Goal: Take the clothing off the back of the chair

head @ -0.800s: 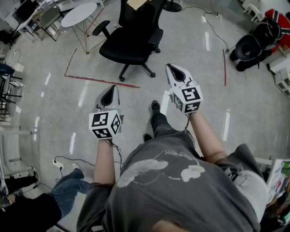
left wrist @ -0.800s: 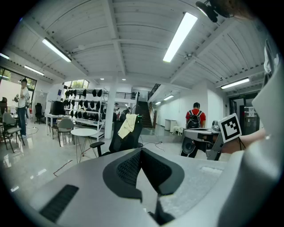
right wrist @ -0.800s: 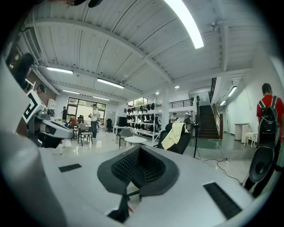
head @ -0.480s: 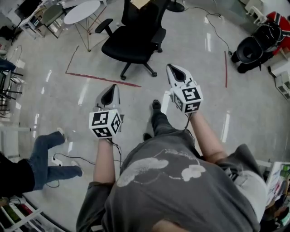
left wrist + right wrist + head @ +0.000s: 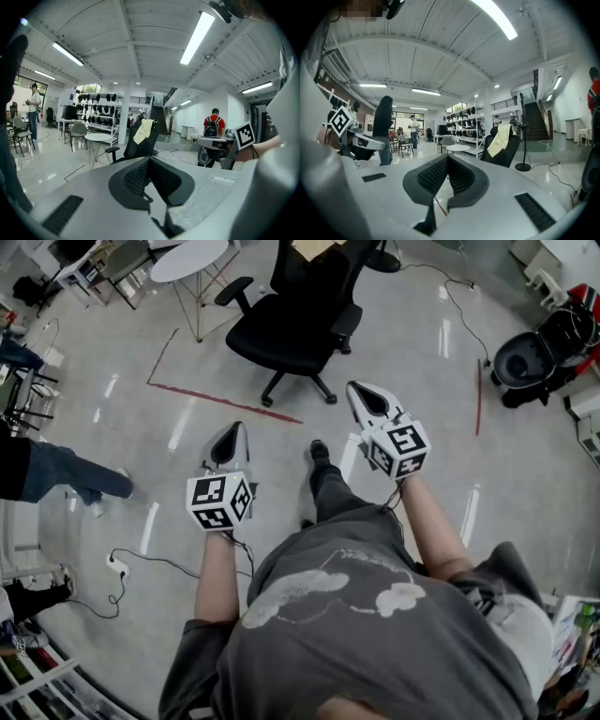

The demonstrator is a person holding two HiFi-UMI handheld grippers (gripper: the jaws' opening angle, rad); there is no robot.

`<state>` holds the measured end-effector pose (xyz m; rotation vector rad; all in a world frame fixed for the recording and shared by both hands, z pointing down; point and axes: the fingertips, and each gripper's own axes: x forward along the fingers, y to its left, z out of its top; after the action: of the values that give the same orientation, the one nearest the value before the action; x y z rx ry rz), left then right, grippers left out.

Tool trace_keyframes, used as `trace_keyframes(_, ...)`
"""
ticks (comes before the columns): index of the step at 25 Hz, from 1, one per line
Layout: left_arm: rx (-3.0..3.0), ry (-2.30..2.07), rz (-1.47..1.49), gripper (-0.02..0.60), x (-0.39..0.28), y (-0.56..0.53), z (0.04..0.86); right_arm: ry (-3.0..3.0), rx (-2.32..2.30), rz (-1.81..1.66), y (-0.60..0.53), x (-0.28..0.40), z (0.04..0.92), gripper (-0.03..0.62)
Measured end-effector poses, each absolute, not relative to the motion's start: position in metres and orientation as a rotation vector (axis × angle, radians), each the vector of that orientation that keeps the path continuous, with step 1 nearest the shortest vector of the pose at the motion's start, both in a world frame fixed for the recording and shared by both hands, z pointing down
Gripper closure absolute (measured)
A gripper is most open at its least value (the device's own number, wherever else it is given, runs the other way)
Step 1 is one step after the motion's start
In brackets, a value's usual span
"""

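A pale yellow garment (image 5: 314, 247) hangs over the backrest of a black office chair (image 5: 291, 320) a few steps ahead on the grey floor. In the left gripper view the garment (image 5: 143, 131) drapes the top of the chair (image 5: 139, 149). The right gripper view shows the garment (image 5: 501, 138) on the chair (image 5: 509, 152) to the right of centre. My left gripper (image 5: 231, 427) and right gripper (image 5: 354, 387) are held out level in front of me, both well short of the chair. Both are shut with nothing between the jaws (image 5: 149, 158) (image 5: 447, 157).
A red tape line (image 5: 220, 399) crosses the floor before the chair. A round white table (image 5: 187, 259) stands left of it. Another person (image 5: 56, 470) walks at the left, near a floor cable (image 5: 141, 568). Black equipment (image 5: 534, 352) sits at the right, a fan stand (image 5: 523, 166) beside the chair.
The chair has come slightly nearer and lower in the head view. The other person has walked from the lower left up along the left edge. Both grippers stay shut.
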<state>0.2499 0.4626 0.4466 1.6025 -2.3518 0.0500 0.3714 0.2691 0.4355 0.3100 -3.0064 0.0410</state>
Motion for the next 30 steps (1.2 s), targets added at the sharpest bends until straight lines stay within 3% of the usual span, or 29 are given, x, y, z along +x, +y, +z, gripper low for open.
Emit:
trace_keyframes(12, 1.5, -2.365, 0.087, 0.583, 0.139, 0.397, 0.468, -2.938, 0.37, 0.086, 0.167, 0.266, 0.47, 0.602)
trace_keyframes(30, 1.508, -2.353, 0.125, 0.583, -0.054, 0.16, 0.448, -2.903, 0.543, 0.266, -0.087, 0.093, 0.474, 0.602)
